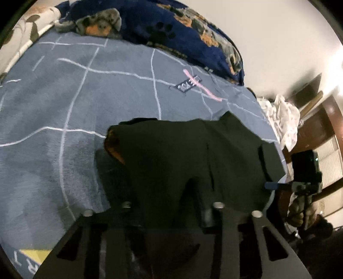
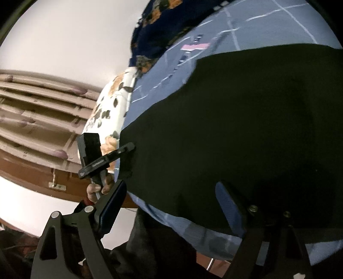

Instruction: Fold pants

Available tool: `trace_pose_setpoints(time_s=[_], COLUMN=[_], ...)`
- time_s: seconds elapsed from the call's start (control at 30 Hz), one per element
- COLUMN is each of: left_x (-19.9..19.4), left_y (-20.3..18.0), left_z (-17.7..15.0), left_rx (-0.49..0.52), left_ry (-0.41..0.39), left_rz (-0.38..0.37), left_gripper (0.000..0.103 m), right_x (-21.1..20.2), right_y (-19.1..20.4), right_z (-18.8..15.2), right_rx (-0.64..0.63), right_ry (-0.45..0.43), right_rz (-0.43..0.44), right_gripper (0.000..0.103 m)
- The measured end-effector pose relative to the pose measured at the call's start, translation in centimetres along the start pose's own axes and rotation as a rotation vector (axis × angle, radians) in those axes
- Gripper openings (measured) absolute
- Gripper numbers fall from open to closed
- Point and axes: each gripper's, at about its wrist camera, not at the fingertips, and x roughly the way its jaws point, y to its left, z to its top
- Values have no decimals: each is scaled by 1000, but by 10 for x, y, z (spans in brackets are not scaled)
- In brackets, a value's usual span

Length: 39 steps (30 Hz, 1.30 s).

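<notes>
- My right claw (image 2: 171, 209) stands wide open. Its blue pads sit at about 7 and 5 o'clock in its own view, gripping nothing. The near hem of the pants (image 2: 235, 128) and the edge of the bed lie in the gap, untouched by either pad.
- My left claw (image 2: 128, 148) is drawn in narrow. Its tip meets the side edge of the pants, and dark cloth bunches over its fingers, so it looks pinched on that edge, though the dark hides the pads.
- The hand (image 2: 97, 190) carrying that claw shows at 8 o'clock in the right view.
- The pants are black and lie spread flat on the blue bedspread (image 1: 64, 96), close to the bed's near edge.
- Beyond them, towards 12 o'clock, a small patch (image 1: 188, 84) and a pink stripe (image 1: 203, 87) mark the spread.
- Farthest off, a navy paw-print blanket (image 1: 150, 23) is heaped by the pale wall, with a flowered sheet (image 1: 25, 19) at 10 o'clock.
</notes>
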Motion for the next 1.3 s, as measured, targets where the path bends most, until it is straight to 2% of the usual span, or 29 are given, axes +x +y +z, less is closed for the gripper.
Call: trace_pose_setpoints(time_s=[0.13,0.3,0.4,0.53,0.67,0.77,0.83,0.9,0.93,0.97,1.0,1.13,1.23,1.3], left_x=[-21,-26,-16,18,49,68,75,77,77,76,74,63,53,47], left_y=[-34,-105,-149,-194,-209,-215,-219,-221,-222,-221,-220,-208,-195,-186], left_z=[10,18,22,27,30,33,33,35,35,36,37,34,27,19], left_rx=[35,144,202,243,218,165,145,135,135,137,138,128,135,140], left_ry=[-32,-40,-26,14,43,81,90,86,81,68,54,9,-36,-61], left_rz=[-27,-54,-80,-121,-163,-214,-231,-240,-236,-222,-205,-167,-83,-27], left_gripper=[19,19,19,19,19,21,27,30,35,43,45,50,57,58], right_x=[6,5,-5,-24,-33,-30,-24,-24,-25,-23,-21,-19,-17,-12], right_y=[7,7,5,-1,-13,-16,-17,-21,-24,-28,-31,-44,-43,-40], right_z=[3,5,5,3,2,2,3,3,3,3,3,1,3,4], right_rx=[-20,8,25,59,110,122,126,138,144,158,171,224,223,216], right_ry=[9,-8,-34,-79,-99,-92,-80,-84,-86,-84,-78,-90,-85,-67], right_rz=[50,150,234,380,489,501,505,524,526,507,483,497,453,394], right_gripper=[84,84,85,88,94,95,95,100,100,101,101,101,101,100])
